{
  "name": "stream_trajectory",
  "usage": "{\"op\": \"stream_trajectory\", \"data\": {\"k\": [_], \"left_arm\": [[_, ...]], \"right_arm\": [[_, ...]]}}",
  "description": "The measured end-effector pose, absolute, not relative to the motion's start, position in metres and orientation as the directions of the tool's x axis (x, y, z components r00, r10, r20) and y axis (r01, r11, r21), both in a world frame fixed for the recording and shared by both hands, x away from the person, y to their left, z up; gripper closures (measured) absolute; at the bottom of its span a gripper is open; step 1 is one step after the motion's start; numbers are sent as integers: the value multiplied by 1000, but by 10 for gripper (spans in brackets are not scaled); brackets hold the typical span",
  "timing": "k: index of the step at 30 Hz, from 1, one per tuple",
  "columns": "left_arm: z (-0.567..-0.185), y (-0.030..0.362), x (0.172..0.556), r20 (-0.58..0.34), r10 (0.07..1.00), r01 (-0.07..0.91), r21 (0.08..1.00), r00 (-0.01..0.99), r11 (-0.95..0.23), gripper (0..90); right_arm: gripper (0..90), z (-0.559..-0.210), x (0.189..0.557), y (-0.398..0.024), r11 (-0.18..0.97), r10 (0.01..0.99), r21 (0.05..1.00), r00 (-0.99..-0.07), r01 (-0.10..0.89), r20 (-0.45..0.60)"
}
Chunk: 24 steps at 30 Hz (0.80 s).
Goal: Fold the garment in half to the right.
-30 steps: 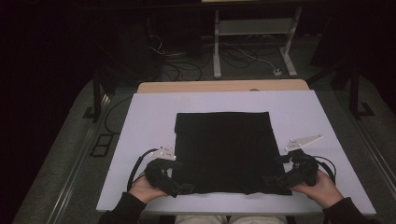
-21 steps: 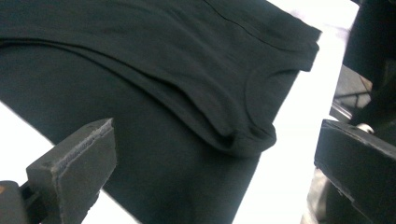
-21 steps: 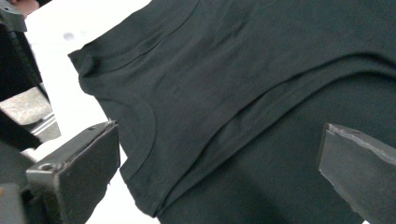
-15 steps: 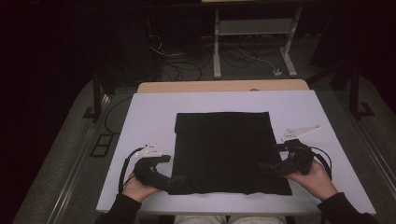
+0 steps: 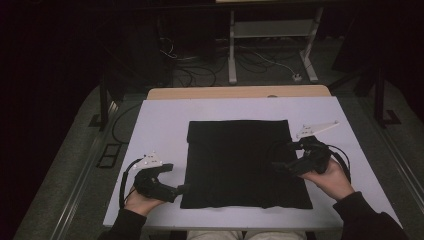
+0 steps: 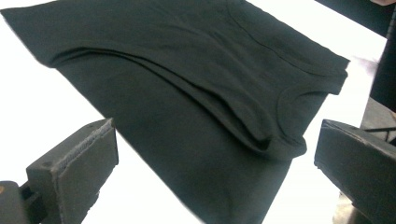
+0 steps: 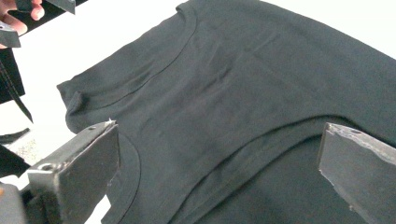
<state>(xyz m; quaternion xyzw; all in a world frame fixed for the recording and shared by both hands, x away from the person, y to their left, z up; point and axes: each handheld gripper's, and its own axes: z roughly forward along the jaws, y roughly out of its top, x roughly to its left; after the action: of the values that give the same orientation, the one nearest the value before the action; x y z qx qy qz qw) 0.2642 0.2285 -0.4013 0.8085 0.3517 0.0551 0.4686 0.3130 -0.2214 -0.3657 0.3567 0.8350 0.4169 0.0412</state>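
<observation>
A black T-shirt (image 5: 240,162) lies folded into a flat square in the middle of the white table (image 5: 160,125). My left gripper (image 5: 179,189) rests on the table just off the shirt's near left corner, its fingers pointing at the cloth. In the left gripper view the jaws stand wide apart with the shirt (image 6: 187,84) and its collar ahead; left gripper (image 6: 215,163) holds nothing. My right gripper (image 5: 279,165) hovers over the shirt's right side. Its jaws are spread too, above the shirt (image 7: 233,93) near the neckline; right gripper (image 7: 219,158) is empty.
A wooden tabletop edge (image 5: 240,92) runs along the far side of the white table. Beyond it the dark floor carries cables (image 5: 200,65) and a white metal stand (image 5: 270,30). The other hand (image 7: 18,18) shows at the top left of the right gripper view.
Both grippers have left the shirt's near corners. The left one drew back to the left, off the cloth. The right one moved farther up the shirt's right side.
</observation>
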Motion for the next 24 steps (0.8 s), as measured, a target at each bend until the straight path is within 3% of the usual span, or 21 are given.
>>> {"op": "stream_trajectory", "data": {"k": [6, 24], "left_arm": [[-406, 237, 264, -228, 658, 519, 805, 717, -286, 0], [-418, 247, 257, -207, 660, 514, 799, 722, -312, 0]], "right_arm": [[0, -357, 325, -210, 415, 622, 735, -757, 536, 201], [0, -338, 369, -175, 435, 606, 749, -778, 501, 169]]}}
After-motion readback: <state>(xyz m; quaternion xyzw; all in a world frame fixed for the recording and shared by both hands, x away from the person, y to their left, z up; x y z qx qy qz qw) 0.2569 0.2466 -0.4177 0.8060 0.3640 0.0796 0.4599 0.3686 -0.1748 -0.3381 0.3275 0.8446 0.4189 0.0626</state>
